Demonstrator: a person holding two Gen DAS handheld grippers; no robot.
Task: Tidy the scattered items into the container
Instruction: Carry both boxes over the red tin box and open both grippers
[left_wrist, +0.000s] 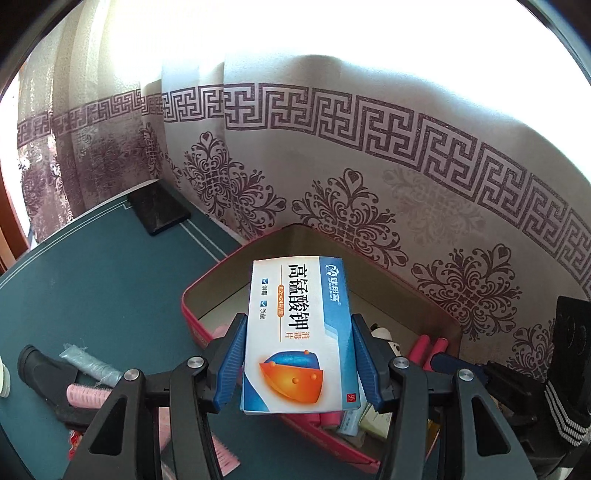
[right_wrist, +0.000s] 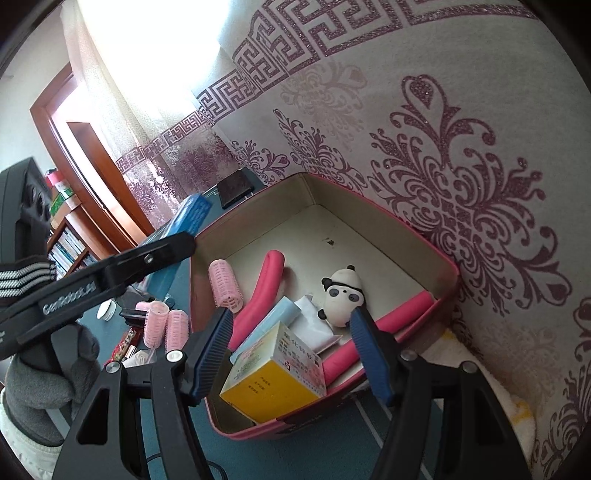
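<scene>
Above the pink rectangular container (left_wrist: 229, 280), left gripper (left_wrist: 300, 363) is pinching a light, crushable blue-and-white cardboard medicine box (left_wrist: 295, 332) across its long sides; right gripper (right_wrist: 291, 350), at 3 o'clock, is hanging spread, empty.

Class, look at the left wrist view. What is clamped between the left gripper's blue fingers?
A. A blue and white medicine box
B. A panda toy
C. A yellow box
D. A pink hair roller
A: the left gripper has its blue pads pressed against both sides of the blue and white medicine box, held above the pink container, while the panda toy and yellow box lie inside it.
</scene>
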